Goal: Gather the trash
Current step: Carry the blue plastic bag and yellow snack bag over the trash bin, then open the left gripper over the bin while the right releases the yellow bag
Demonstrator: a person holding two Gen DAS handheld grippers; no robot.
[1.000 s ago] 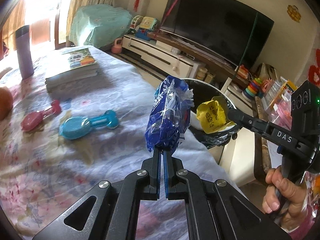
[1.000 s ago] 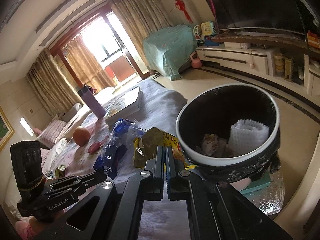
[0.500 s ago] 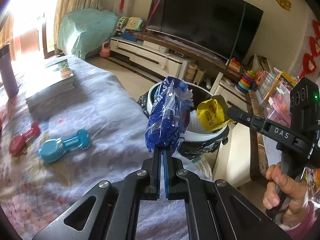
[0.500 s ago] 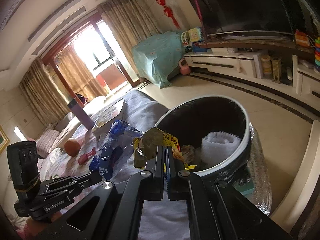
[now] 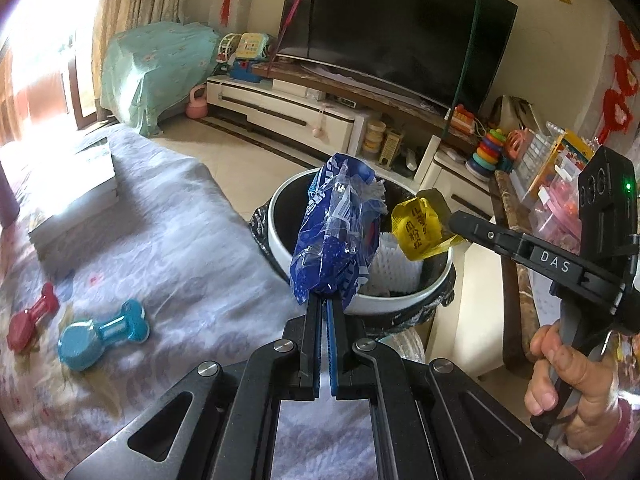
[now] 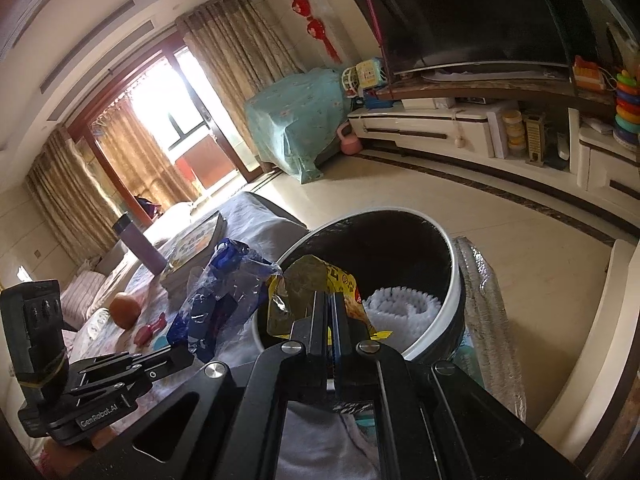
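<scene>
Living-room furniture, a dark television and toys fill the background, and a grey patterned cloth covers the near surface. Beside its edge a round bin with a white rim and black liner is set on the floor; white foam netting and other scraps are already seen inside.

A blue plastic wrapper is clamped between the closed fingers of the left gripper and is held up at the near rim of the bin. A yellow packet is pinched by the right gripper, whose fingers are shut on it, and is held above the bin's opening.

Both pieces are judged to be gathered and carried to the bin but not yet released. Dropping them remains to be done. On the cloth a blue toy, a red toy, a book stack, an orange and a purple flask are left; none is clearly trash, so whether more collecting is needed cannot be told.
</scene>
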